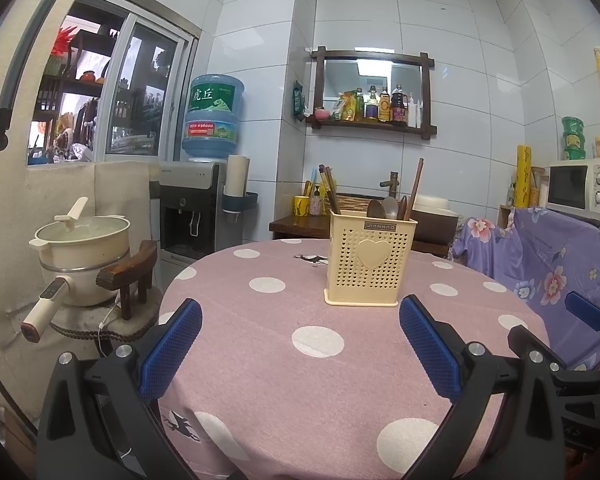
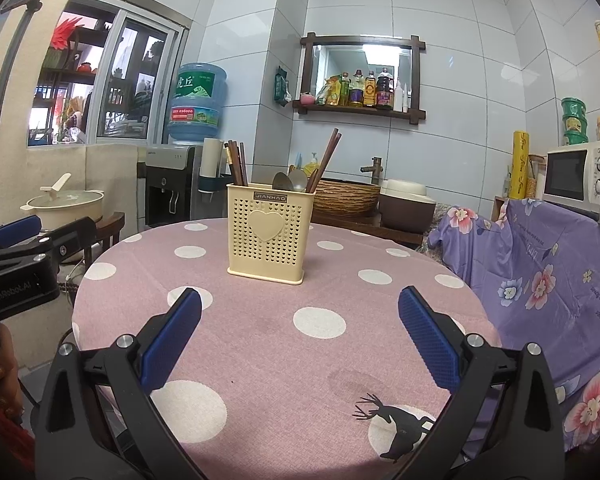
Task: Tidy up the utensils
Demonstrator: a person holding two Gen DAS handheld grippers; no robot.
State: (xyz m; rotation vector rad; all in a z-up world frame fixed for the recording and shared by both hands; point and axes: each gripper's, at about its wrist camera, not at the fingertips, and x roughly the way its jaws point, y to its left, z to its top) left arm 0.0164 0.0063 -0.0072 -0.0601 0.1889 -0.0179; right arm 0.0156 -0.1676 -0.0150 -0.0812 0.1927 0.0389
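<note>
**Apparently complete or not yet begun: utensil caddy with both grippers idle**

Both tools hover low over the near edge of a round table draped in a pink woven cloth with white polka dots. The left gripper and the right gripper each show two black plastic arms tipped with blue, finely textured pads; on both, the jaws stand wide apart and hold nothing.

The task's object, a cream perforated plastic utensil caddy with a raised heart on its front, stands upright toward the far side of the table, well apart from both grippers. Dark wooden chopsticks rise from its left compartment; metal spoons and further brown wooden handles lean in the right. No loose utensil is visible on the cloth.

Judged from this layout, the sorting is either finished or awaits a re-sort inside the caddy. Any next move would call for a forward reach over the cloth and a narrow pinch on a slim, smooth handle, which may slip or tip the light caddy.
</note>
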